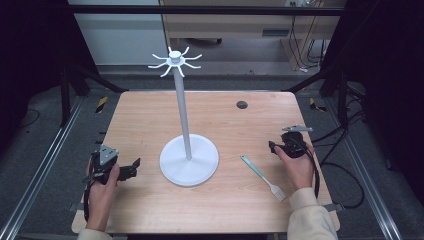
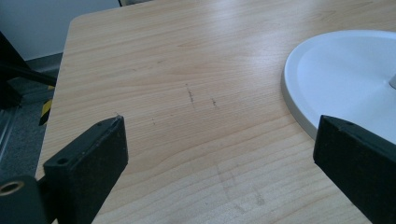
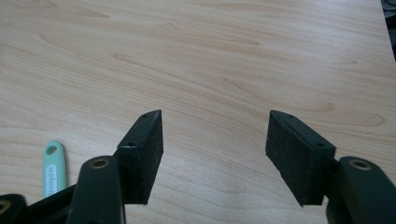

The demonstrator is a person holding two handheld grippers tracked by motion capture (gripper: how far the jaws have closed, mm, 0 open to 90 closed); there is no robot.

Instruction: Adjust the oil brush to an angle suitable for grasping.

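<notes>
Claw positions are seen at the two near corners of the wooden surface [image 1: 150, 112]: the right claw [image 1: 272, 146] is held low beside the far end of a mint-handled fork [image 1: 262, 177], and the left claw [image 1: 135, 165] is held just left of the white stand [image 1: 189, 161]. Both are spread, with nothing between the jaws; in the right gripper view only bare wood is framed between the pads, and the fork's handle tip [image 3: 53, 167] is seen off to one side. The step in hand is judged to be the approach to the fork, which has not yet been touched. For the next move, the right claw would need to be swung toward the handle, lowered until the pads straddle it across its narrow width, and pressed together; because the fork lies flat on the surface, a low, near-level pinch is called for. The stand is described first as the largest thing: a broad round base, a slim upright pole, and a crown of curved hooks [image 1: 175, 61] at the top, standing near the middle of the surface. The fork is smaller: a pale green handle with a hanging hole at its far end and a white tined head nearest the person, lying aslant between the stand's base and the right hand [image 1: 297, 167].
</notes>
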